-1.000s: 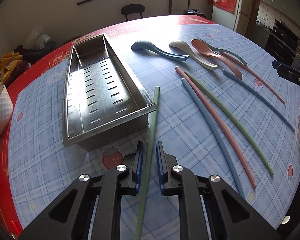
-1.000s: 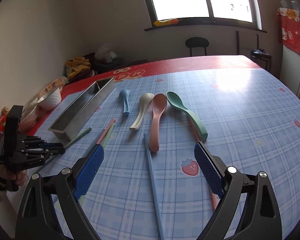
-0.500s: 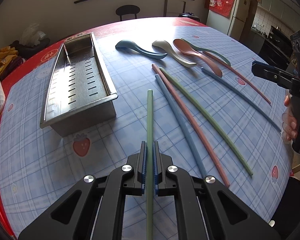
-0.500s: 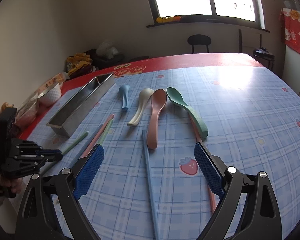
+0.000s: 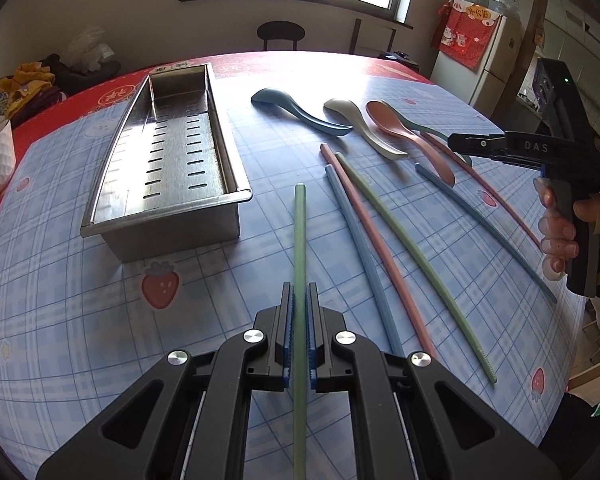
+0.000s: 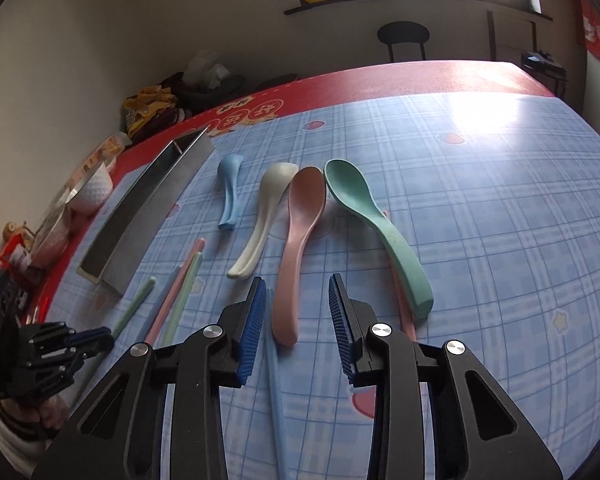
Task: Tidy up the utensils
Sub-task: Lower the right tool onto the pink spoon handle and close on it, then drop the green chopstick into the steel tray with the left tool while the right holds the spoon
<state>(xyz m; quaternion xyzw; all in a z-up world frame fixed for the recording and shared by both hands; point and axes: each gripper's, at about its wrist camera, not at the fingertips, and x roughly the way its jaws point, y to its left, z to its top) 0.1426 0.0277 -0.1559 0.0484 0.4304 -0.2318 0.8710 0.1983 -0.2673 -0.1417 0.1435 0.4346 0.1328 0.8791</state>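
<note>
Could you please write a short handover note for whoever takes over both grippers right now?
Left gripper: shut on the green chopstick, which points toward the perforated steel tray.
Right gripper: open, holding nothing, poised over the handle of the pink spoon.
On the checked tablecloth: the dark blue spoon, cream spoon and teal spoon, plus loose chopsticks: blue, pink, second green.
Done: nothing visible in the tray.
Left: tray the held chopstick, then everything else.
</note>
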